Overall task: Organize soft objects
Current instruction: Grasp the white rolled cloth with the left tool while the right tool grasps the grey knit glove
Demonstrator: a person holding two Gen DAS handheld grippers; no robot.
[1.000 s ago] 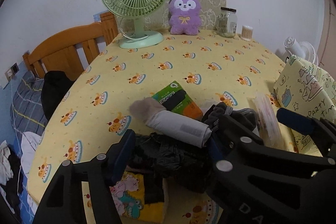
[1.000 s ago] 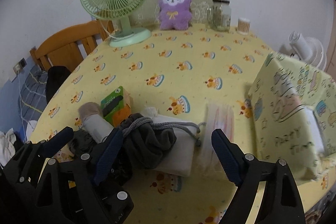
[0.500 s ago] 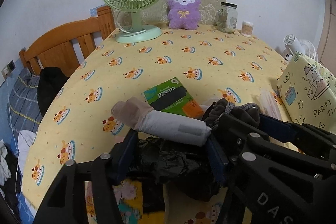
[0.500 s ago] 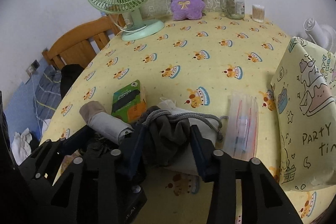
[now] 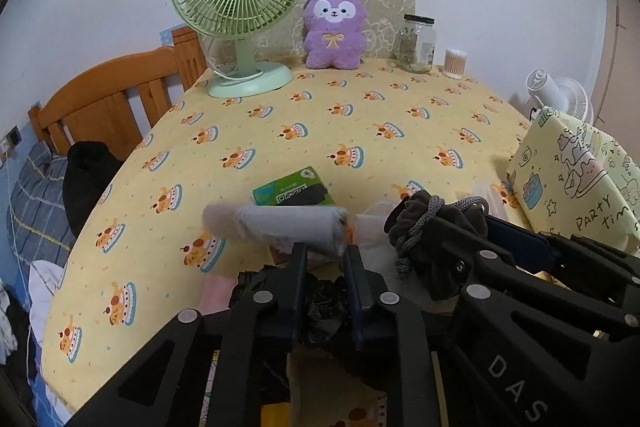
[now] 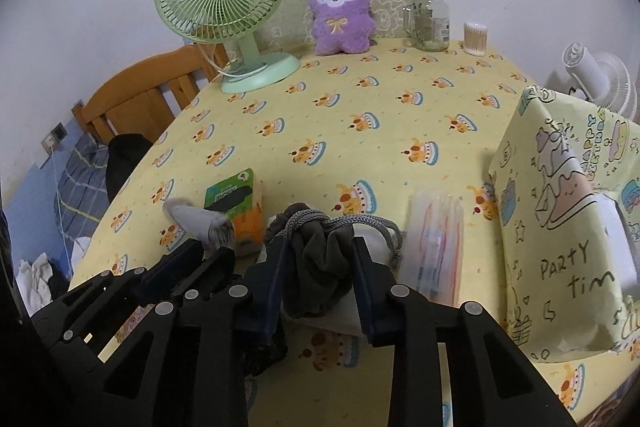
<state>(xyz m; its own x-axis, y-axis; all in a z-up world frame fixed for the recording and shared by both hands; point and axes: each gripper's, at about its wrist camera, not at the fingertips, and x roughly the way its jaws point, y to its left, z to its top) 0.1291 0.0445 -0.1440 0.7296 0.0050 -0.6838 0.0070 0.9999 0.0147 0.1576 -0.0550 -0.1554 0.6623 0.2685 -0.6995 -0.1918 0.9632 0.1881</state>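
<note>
Low in the frame, our left gripper (image 5: 325, 259) squeezes the gray roll (image 5: 294, 227); our right gripper (image 6: 319, 251) squeezes the dark pouch (image 6: 320, 259).

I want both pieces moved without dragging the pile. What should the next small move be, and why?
Probably lift both grippers straight up a little. The left gripper is shut on the grey roll, and the right gripper is shut on the dark pouch. The pouch's cord trails over the white cloth beneath it, so a slow rise should free it.
</note>
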